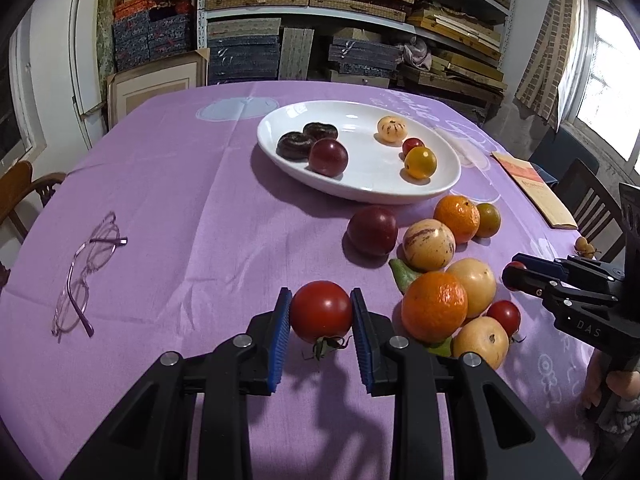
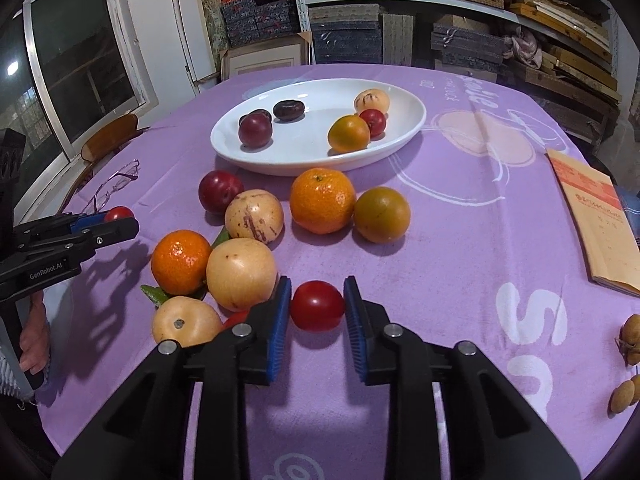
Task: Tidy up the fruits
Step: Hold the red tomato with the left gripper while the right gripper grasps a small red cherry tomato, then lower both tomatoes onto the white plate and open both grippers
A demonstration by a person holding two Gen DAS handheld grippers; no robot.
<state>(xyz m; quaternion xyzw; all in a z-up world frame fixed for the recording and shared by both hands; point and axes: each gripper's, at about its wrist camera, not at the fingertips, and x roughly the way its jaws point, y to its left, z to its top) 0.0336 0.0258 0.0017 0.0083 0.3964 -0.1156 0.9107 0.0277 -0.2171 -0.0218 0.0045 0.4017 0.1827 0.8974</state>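
My left gripper (image 1: pixel 321 312) is shut on a red tomato (image 1: pixel 321 310) with a green stalk, just above the purple cloth. My right gripper (image 2: pixel 317 306) is shut on a smaller red tomato (image 2: pixel 317 305); in the left wrist view the right gripper (image 1: pixel 516 276) shows at the right edge with that tomato (image 1: pixel 515 266) in it. The white oval plate (image 1: pixel 360 190) holds dark plums, a pale striped fruit, a small red tomato and a yellow-orange one. Between plate and grippers lie oranges (image 2: pixel 322 200), pale yellow fruits (image 2: pixel 241 280), a dark red plum (image 2: pixel 220 191) and a greenish-brown fruit (image 2: pixel 382 214).
Purple-framed glasses (image 1: pixel 86 272) lie on the cloth at the left. A brown envelope or booklet (image 2: pixel 592 224) lies at the right, with small brown fruits (image 2: pixel 630 336) near the table edge. Wooden chairs stand around the table; shelves of stacked boxes fill the back wall.
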